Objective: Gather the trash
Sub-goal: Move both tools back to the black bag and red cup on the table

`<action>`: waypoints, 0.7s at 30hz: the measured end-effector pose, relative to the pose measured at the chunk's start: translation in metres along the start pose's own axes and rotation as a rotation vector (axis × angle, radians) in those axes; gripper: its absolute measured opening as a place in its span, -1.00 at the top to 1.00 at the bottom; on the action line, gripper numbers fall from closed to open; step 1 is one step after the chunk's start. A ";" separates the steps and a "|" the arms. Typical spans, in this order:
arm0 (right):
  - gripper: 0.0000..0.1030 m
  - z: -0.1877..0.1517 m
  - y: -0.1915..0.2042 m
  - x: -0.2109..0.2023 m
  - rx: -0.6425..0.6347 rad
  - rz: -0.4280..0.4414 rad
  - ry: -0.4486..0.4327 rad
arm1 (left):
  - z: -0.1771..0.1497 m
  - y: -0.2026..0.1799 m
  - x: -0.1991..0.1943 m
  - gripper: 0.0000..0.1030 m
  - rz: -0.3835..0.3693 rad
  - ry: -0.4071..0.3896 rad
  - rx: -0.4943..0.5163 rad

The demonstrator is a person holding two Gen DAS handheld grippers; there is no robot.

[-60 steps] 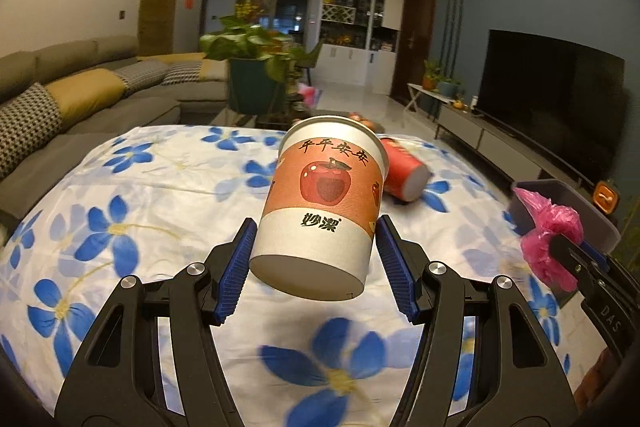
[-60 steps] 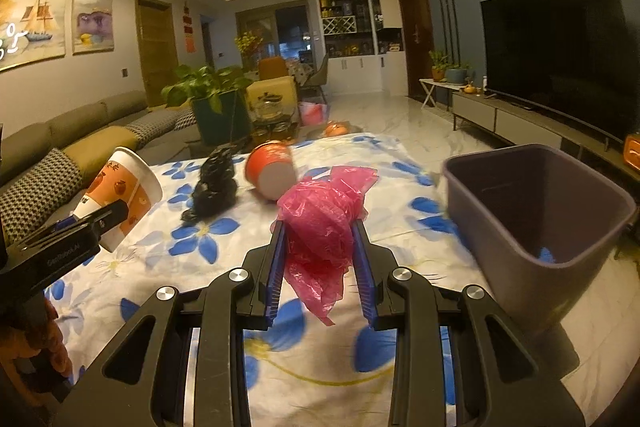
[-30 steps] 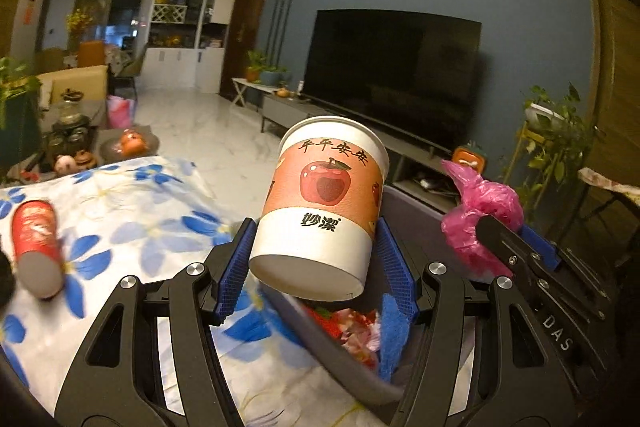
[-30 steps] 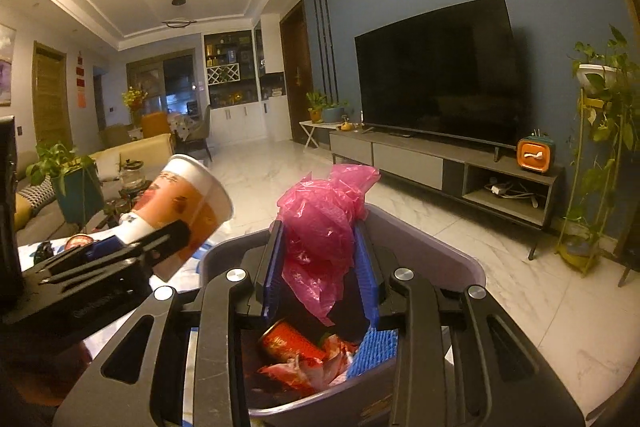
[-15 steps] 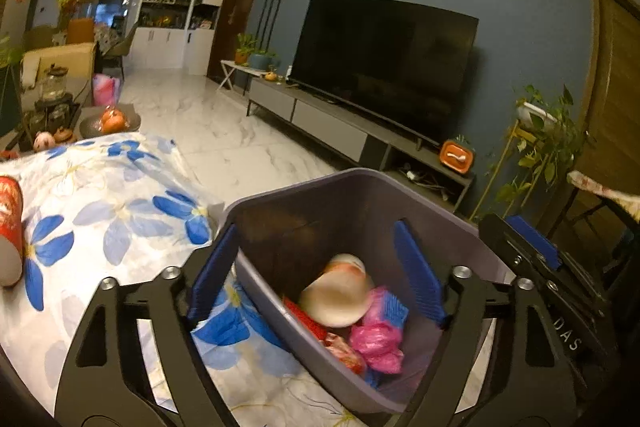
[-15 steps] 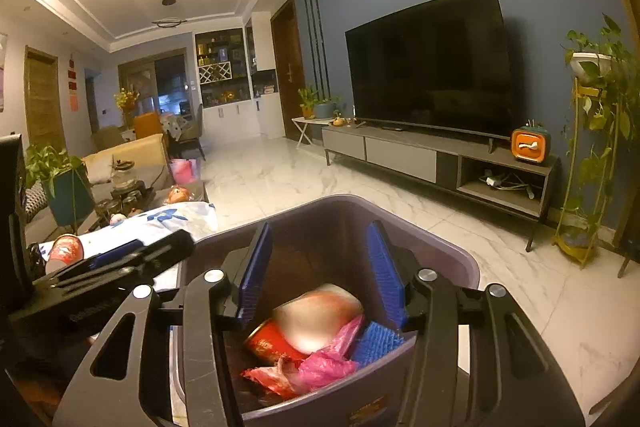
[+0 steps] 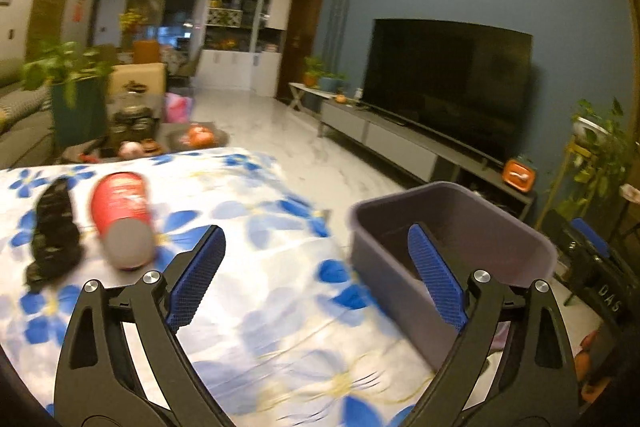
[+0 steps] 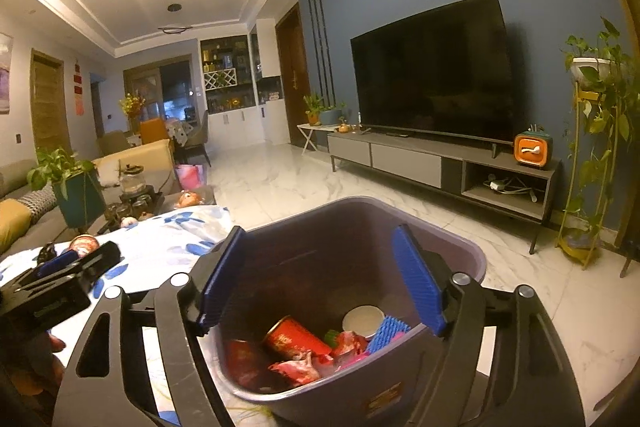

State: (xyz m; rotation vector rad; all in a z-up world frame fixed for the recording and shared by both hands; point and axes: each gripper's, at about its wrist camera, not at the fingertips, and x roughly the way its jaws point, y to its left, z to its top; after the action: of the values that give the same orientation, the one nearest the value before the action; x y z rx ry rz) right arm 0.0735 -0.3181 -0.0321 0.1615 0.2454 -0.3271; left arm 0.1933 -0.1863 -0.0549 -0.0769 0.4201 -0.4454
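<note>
A purple-grey trash bin (image 8: 452,251) stands at the table's right edge; it also shows in the left wrist view (image 7: 480,211). Inside lie a red can (image 8: 296,339), the paper cup (image 8: 362,319), pink wrappers and a blue brush. My right gripper (image 8: 320,283) is open and empty above the bin. My left gripper (image 7: 316,275) is open and empty over the floral tablecloth (image 7: 260,307), left of the bin. A red cup (image 7: 122,215) lies on its side on the cloth beside a black crumpled thing (image 7: 54,231).
A TV (image 8: 432,71) on a low console fills the blue wall on the right. A plant stand (image 8: 592,163) is at far right. Beyond the table are a coffee table with jars (image 7: 132,131), a potted plant and a sofa. The floor is white marble.
Both grippers opened; the paper cup and the pink bag dropped into the bin. My left gripper has since swung left, back over the tablecloth. My right gripper stays over the bin.
</note>
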 end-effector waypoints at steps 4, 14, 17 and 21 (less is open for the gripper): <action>-0.50 0.000 0.012 -0.005 -0.007 0.032 0.010 | -0.003 0.027 -0.021 -0.77 0.067 -0.020 -0.028; -0.51 -0.004 0.063 -0.011 -0.048 0.155 0.042 | -0.011 0.102 -0.065 -0.77 0.257 -0.017 -0.095; -0.51 -0.004 0.085 -0.010 -0.073 0.206 0.052 | -0.012 0.128 -0.077 -0.77 0.323 -0.013 -0.117; -0.51 -0.006 0.119 -0.004 -0.113 0.275 0.067 | -0.010 0.161 -0.094 -0.77 0.398 -0.025 -0.150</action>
State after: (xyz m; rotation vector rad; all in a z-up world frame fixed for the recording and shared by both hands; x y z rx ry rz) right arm 0.1079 -0.2046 -0.0232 0.0929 0.3037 -0.0340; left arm 0.1764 -0.0005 -0.0549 -0.1409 0.4319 -0.0211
